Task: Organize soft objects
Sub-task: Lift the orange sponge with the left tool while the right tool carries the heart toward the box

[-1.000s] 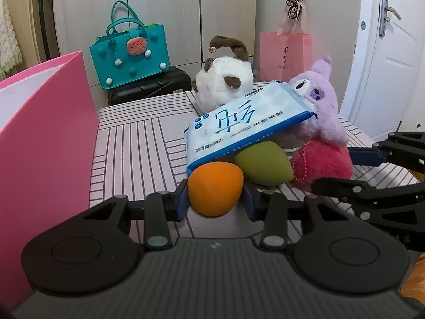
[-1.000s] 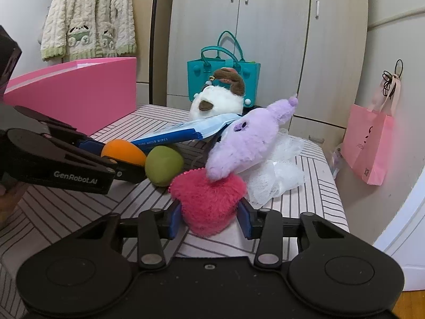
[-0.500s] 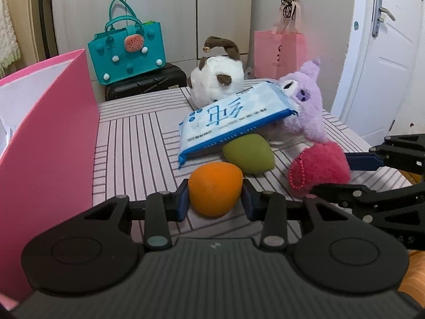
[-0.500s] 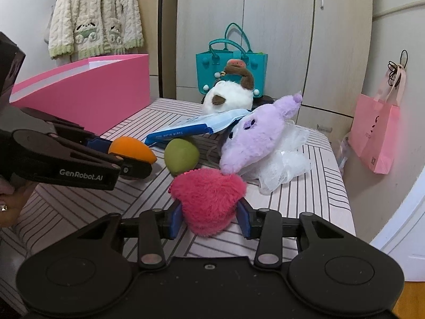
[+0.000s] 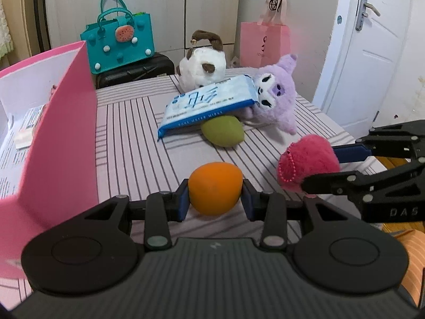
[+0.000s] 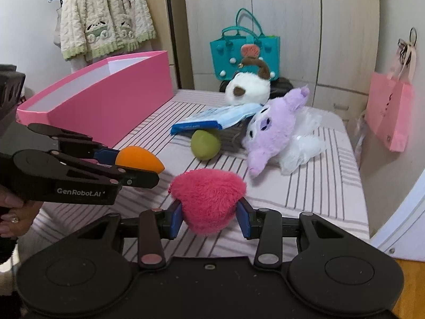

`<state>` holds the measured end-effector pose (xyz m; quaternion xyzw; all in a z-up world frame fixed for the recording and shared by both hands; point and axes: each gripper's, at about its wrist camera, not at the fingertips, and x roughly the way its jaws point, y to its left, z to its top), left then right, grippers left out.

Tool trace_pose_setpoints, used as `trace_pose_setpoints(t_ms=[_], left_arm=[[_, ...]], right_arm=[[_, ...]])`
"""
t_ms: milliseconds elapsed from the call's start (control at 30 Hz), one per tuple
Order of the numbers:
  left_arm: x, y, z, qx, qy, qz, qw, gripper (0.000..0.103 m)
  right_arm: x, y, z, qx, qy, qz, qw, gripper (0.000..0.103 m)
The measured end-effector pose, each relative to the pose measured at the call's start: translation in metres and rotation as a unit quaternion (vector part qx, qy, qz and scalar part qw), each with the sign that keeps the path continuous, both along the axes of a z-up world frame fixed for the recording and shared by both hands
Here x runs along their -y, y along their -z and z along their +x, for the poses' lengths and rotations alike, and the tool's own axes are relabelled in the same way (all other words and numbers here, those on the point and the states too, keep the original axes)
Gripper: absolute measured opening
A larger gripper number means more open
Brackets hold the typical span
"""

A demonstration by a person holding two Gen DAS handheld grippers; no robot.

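Observation:
My left gripper (image 5: 215,199) is shut on an orange soft egg-shaped sponge (image 5: 215,187) and holds it above the striped table; the sponge also shows in the right wrist view (image 6: 139,158). My right gripper (image 6: 209,216) is shut on a pink fluffy heart (image 6: 208,196), lifted off the table; the heart also shows in the left wrist view (image 5: 308,159). A green sponge (image 5: 223,131) lies under a blue wet-wipes pack (image 5: 209,103). A purple plush (image 5: 277,95) and a white-brown plush (image 5: 203,66) lie behind.
An open pink box (image 5: 61,122) stands along the table's left side, also in the right wrist view (image 6: 106,103). A white bag (image 6: 305,135) lies beside the purple plush. A teal bag (image 5: 119,45), a pink paper bag (image 5: 263,42) and a door (image 5: 372,53) are behind.
Both grippers have pulled back and risen from the pile, carrying the orange sponge and the pink heart. The wipes pack has dropped lower onto the green sponge.

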<state>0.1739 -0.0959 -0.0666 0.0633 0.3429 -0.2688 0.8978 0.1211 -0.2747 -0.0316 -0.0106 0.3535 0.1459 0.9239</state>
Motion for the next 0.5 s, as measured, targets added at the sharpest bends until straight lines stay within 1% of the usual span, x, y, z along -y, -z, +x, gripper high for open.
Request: trace_pose_setpoints(t_ms=[333, 500], left_arm=[[-0.021, -0.007, -0.020, -0.031, 0.016, 0.003, 0.9994, 0.038], [-0.034, -0.011, -0.031, -0.054, 0.028, 0.008, 0.9981, 0.038]], right_arm=[[-0.007, -0.009, -0.015, -0.036, -0.015, 0.003, 0.999, 0.047], [-0.015, -0.016, -0.022, -0.063, -0.040, 0.008, 0.997, 0.047]])
